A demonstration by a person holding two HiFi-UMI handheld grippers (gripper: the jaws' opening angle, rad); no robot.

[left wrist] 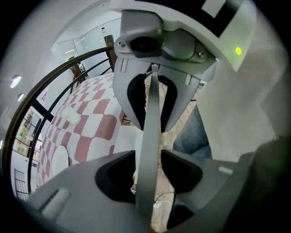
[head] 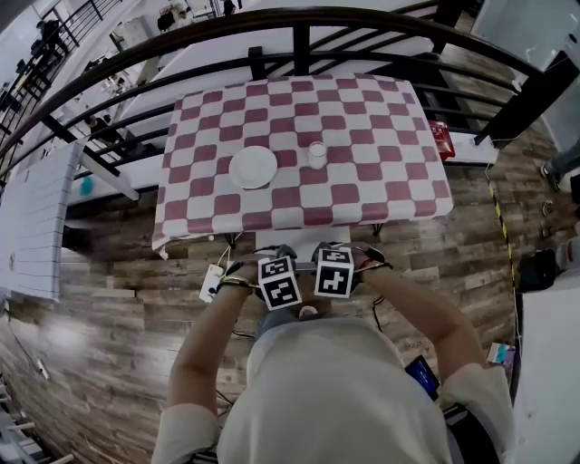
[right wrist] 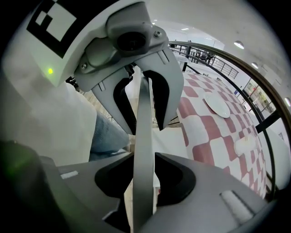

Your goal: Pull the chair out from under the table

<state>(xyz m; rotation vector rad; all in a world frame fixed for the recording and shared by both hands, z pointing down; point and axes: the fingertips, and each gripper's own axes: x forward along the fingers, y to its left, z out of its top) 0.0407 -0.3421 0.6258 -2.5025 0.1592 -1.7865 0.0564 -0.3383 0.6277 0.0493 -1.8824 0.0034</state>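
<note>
A white chair (head: 304, 237) is tucked under the near edge of the table (head: 362, 172), which has a red and white checked cloth. Only a small part of the chair shows. Both grippers hang side by side just in front of it, pointing steeply down, their marker cubes facing me. My left gripper (head: 277, 274) (left wrist: 152, 141) has its jaws apart, and white chair (left wrist: 125, 139) and floor show through the gap. My right gripper (head: 333, 265) (right wrist: 145, 143) also stands apart, with the chair (right wrist: 169, 142) beyond it. I see nothing pressed by either pair of pads.
A white plate (head: 253, 167) and a clear cup (head: 316, 154) stand on the table. A dark curved railing (head: 299, 23) runs behind it. A white slatted bench (head: 36, 217) lies at the left. My jeans (left wrist: 196, 134) are close behind the grippers. The floor is wood plank.
</note>
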